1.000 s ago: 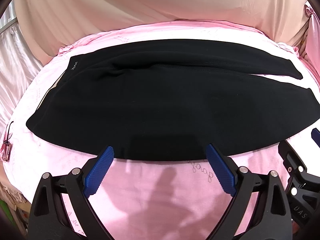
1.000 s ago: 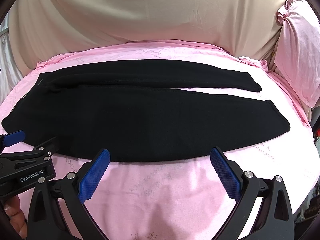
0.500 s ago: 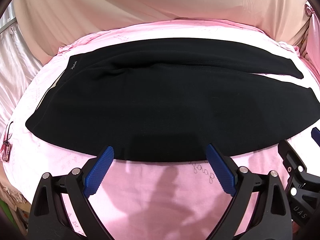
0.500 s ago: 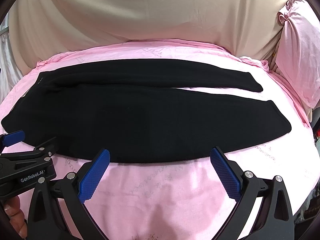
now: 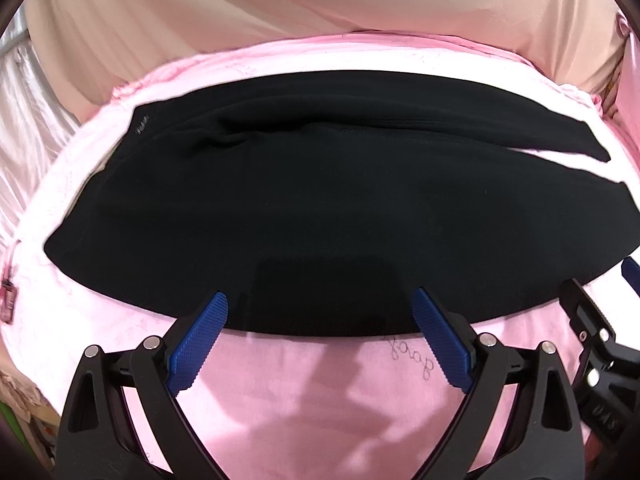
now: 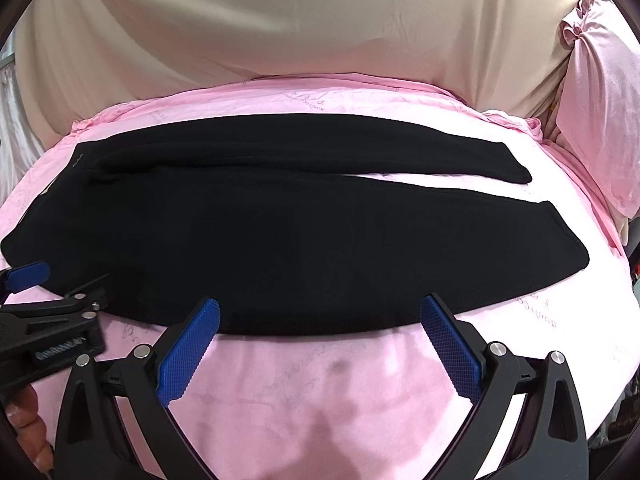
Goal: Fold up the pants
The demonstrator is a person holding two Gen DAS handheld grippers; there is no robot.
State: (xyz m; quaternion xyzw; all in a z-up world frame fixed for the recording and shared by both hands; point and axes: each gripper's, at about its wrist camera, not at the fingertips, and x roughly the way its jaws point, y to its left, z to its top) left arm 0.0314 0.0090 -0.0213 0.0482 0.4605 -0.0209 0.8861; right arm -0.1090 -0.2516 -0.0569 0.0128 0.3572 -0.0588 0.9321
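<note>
Black pants point(image 5: 320, 208) lie flat across the pink bed sheet point(image 5: 304, 392), waist toward the bed's left edge and both legs running toward the right, and since a second ago their near hem has drawn closer in the left wrist view. Both the left claw point(image 5: 320, 340) and the right claw point(image 6: 320, 344) stand spread wide, holding nothing, fingertips just at that near hem.

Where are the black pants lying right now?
The black pants lie flat across the pink bedsheet, waistband left, legs right, with their near edge just beyond both open grippers in each wrist view.
</note>
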